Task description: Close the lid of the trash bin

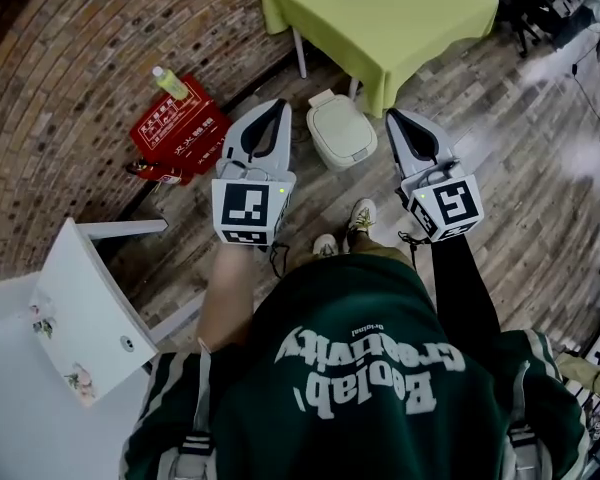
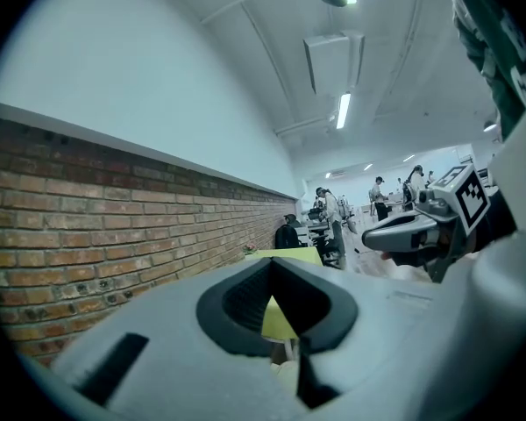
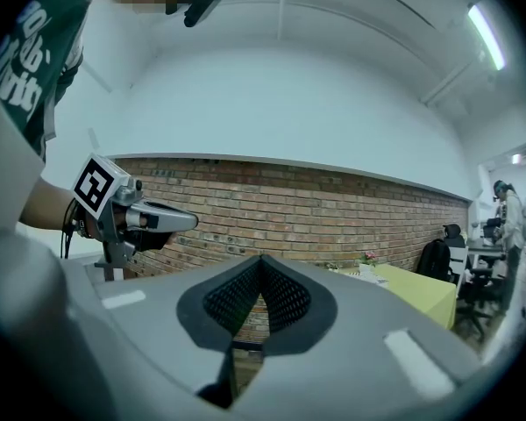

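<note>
In the head view a small cream-white trash bin [image 1: 340, 133] stands on the wood floor in front of the green table, its lid lying flat on top. My left gripper [image 1: 280, 105] is held in the air to the bin's left, jaws shut with nothing in them. My right gripper [image 1: 393, 116] hovers to the bin's right, also shut and empty. Both point roughly level toward the far room, well above the bin. In the left gripper view the right gripper [image 2: 421, 231] shows at the right. The left gripper [image 3: 131, 218] appears at the left of the right gripper view.
A table with a lime-green cloth [image 1: 380, 18] stands just behind the bin. A red box [image 1: 178, 133] with a bottle on it sits by the brick wall [image 1: 70, 78]. White furniture [image 1: 80, 308] is at lower left. The person's shoes [image 1: 360, 214] are close to the bin.
</note>
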`<state>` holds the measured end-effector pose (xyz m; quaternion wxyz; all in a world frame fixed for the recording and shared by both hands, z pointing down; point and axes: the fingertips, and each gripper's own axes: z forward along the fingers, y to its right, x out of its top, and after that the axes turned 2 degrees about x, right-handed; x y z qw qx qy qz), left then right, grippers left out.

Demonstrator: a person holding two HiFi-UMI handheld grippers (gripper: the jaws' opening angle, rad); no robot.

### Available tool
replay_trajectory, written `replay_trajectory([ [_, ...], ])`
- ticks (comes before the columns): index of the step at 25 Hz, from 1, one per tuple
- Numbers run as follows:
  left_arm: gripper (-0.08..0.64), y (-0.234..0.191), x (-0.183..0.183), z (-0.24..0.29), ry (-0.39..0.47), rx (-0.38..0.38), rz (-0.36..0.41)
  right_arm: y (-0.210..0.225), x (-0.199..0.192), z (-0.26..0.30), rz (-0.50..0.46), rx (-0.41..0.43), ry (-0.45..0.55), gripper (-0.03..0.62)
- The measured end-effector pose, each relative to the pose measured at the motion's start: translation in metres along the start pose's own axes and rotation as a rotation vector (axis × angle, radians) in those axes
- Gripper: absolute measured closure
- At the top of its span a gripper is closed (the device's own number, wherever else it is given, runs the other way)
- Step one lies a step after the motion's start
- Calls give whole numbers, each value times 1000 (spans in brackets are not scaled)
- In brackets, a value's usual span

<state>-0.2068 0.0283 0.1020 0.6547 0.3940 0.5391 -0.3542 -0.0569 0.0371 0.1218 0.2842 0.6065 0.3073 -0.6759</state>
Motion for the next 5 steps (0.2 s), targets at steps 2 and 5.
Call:
replay_trajectory([
  [2,553,-2,-1,-3,3,-4,-3,-4,1,1,-4,-2,0,580],
  [5,552,-6,-2,-5,8,-9,-12,-8,1,4,-8,-5,0,580],
])
